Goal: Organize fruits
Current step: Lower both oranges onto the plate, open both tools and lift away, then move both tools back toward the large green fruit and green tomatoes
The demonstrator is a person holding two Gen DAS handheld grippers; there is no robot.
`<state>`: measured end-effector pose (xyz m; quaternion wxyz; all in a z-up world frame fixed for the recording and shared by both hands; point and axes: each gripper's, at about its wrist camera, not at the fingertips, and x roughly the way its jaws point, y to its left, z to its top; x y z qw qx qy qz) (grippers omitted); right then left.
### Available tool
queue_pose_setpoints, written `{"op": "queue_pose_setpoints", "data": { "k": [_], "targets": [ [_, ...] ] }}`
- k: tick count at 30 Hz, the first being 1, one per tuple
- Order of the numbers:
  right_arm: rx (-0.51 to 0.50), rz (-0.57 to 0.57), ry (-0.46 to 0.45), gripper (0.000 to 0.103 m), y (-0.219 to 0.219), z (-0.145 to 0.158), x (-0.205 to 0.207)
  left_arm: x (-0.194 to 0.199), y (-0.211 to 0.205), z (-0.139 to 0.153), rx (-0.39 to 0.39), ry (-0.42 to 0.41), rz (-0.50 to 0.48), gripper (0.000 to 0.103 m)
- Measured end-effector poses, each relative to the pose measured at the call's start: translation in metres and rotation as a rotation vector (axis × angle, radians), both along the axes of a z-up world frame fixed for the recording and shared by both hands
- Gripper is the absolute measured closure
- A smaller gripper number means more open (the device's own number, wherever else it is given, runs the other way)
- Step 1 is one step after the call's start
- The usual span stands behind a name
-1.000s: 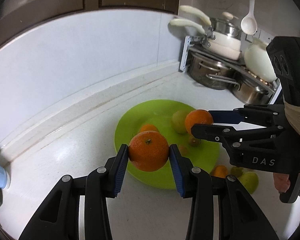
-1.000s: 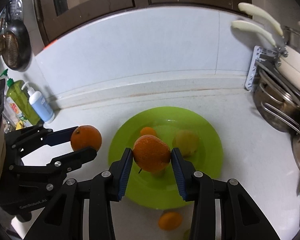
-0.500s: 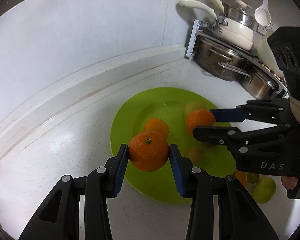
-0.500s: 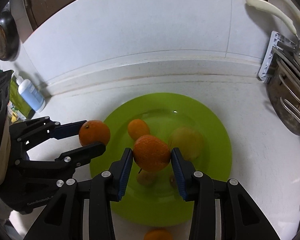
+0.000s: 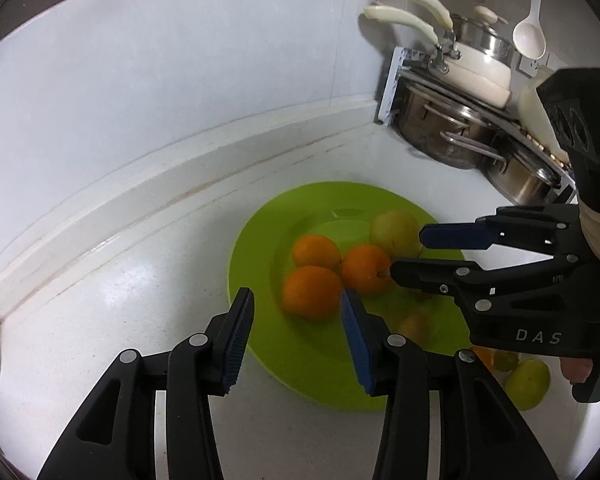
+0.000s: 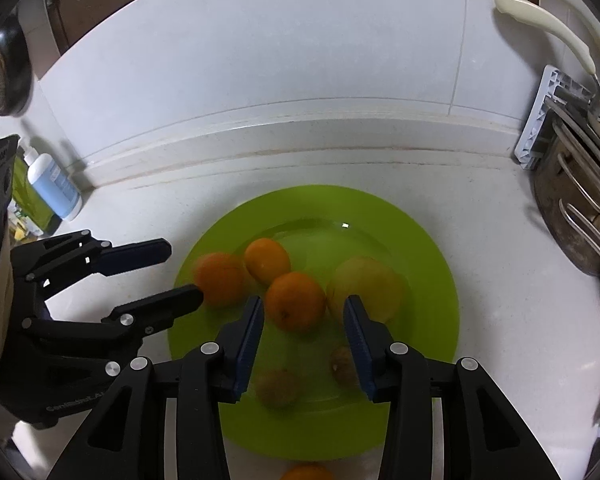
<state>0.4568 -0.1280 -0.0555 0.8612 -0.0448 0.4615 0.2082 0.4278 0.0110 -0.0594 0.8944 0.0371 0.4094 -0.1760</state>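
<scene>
On the green plate (image 6: 432, 280), three oranges (image 6: 296, 300) are clustered beneath the wide-open left gripper (image 5: 296, 328) and right gripper (image 6: 304, 328), and could be rolled off if nudged during withdrawal.

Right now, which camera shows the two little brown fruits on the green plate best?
The right wrist view: both little brown fruits lie unhidden on the round green plate. The left wrist view shows only one, blurred, beside the right gripper.
</scene>
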Motion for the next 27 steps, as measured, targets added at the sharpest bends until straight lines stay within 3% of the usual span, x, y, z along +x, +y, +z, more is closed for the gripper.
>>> {"op": "queue_pose_setpoints", "data": {
  "k": [16,18,27],
  "targets": [
    [0.015,-0.067,-0.184,0.06,-0.016,0.059,-0.065,-0.059,0.001,0.062,-0.008,-0.164,0.033,0.043],
    [0.017,-0.078,-0.207,0.053,-0.018,0.067,-0.075,-0.069,-0.001,0.07,-0.012,-0.186,0.031,0.041],
    [0.022,-0.151,-0.3,0.047,-0.035,0.097,-0.122,-0.11,-0.012,0.093,-0.029,-0.25,-0.011,0.035]
  ]
}}
